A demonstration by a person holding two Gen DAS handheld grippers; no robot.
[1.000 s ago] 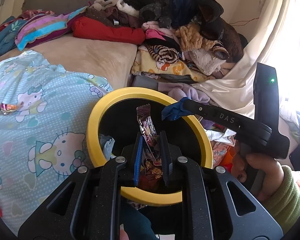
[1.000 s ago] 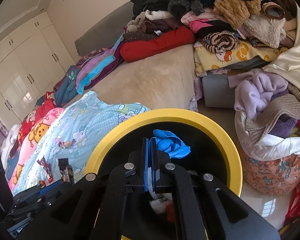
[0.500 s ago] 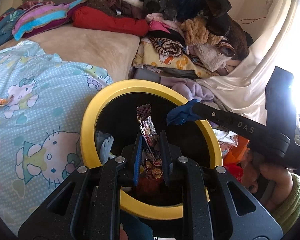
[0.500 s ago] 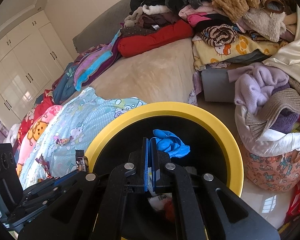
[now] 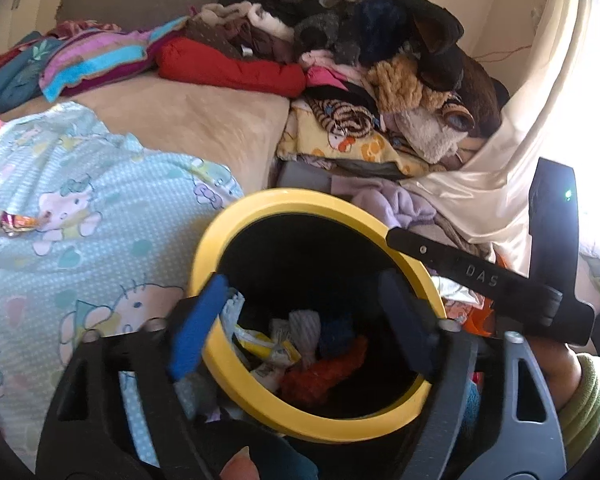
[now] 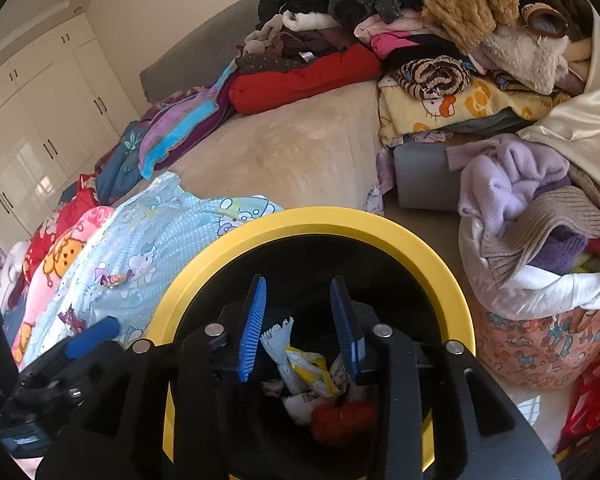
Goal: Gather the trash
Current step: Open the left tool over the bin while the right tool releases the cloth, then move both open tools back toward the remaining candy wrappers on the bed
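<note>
Both grippers opening, empty, above bin (image 6: 312, 222) trash (image 6: 308, 364)

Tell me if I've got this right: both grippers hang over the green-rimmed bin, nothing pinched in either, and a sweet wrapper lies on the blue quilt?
Nearly. The bin has a yellow rim, not green, as both wrist views show. The left gripper and right gripper hold nothing, jaws opening, and a wrapper lies on the blue quilt.

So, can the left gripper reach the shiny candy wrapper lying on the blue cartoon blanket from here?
Probably yes. The left gripper, jaws opening and empty over the yellow-rimmed bin, has the candy wrapper lying uncovered on the blanket to its left, with nothing between them.
</note>
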